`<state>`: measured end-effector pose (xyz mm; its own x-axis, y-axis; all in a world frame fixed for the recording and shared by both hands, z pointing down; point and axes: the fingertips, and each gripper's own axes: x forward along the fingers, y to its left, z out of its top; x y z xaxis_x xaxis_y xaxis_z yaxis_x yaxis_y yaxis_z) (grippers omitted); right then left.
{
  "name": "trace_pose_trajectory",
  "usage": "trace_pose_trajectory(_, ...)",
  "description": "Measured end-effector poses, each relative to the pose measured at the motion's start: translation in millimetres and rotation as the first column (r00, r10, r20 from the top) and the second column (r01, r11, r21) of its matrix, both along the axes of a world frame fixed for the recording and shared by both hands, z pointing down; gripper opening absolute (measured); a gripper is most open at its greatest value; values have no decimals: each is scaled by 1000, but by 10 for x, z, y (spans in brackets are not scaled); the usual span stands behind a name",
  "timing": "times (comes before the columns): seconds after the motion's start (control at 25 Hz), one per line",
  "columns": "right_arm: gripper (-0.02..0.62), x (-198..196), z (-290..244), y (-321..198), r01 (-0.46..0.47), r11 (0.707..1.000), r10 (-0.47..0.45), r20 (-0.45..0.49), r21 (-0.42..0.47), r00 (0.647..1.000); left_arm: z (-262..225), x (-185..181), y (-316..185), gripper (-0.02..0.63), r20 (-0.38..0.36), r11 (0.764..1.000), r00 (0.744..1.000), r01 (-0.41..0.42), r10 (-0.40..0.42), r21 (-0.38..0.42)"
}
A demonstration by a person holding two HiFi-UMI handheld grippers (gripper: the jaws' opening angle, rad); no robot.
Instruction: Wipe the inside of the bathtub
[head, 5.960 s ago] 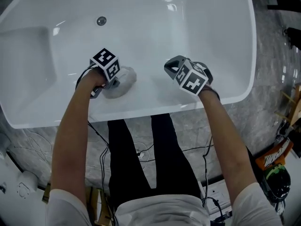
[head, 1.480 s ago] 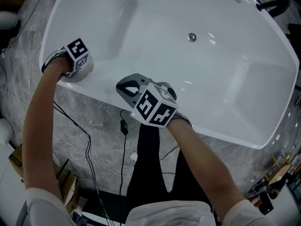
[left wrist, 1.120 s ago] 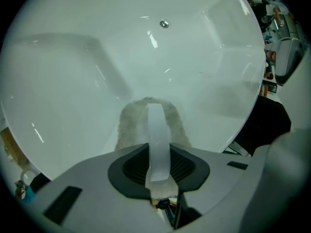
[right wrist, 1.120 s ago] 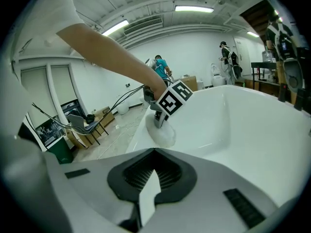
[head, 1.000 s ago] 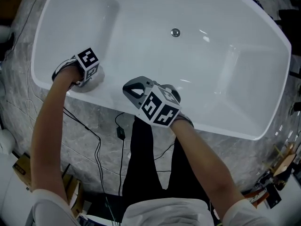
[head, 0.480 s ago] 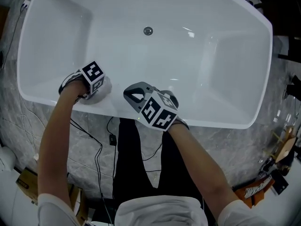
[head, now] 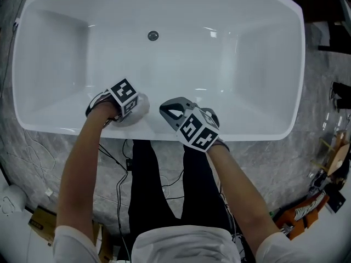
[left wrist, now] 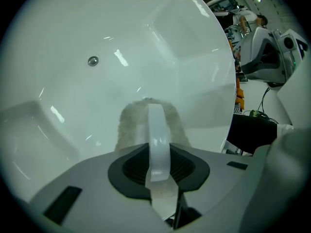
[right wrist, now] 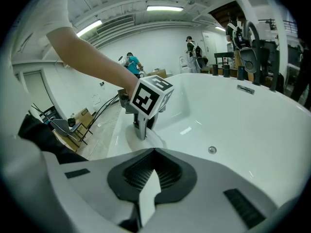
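**Pad stroke has run along the near wall toward mid-tub**

Both forearms reach down and forward from the bottom of the head view, wrists bent over the near rim. The left claw (head: 133,105) is clamped on the grey fluffy wiping pad (head: 139,105). The left gripper view shows the pad (left wrist: 130,126) pinched between the jaws and pressed to the white glossy bathtub (head: 249,134), high on the near inner wall by the rim.

A second and a half ago this claw sat at the tub's left end. It is now near the middle, just beside the right claw (head: 173,110). So one pass of the near wall looks mostly done, and I judge the floor and far side still need wiping.

The right claw is closed on nothing and hovers over the near rim. The round metal drain (head: 153,35) lies well apart, further in.
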<state>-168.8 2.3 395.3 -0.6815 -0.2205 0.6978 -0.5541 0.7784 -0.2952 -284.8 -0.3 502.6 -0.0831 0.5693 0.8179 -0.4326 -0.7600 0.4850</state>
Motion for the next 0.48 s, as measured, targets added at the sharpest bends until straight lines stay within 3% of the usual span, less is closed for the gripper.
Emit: trace_pose_trajectory(0.48, 3, 985, 123, 361, -136, 990, 134, -36, -48, 990, -91, 1091, 408, 97, -84, 995, 995, -58, 51, -86)
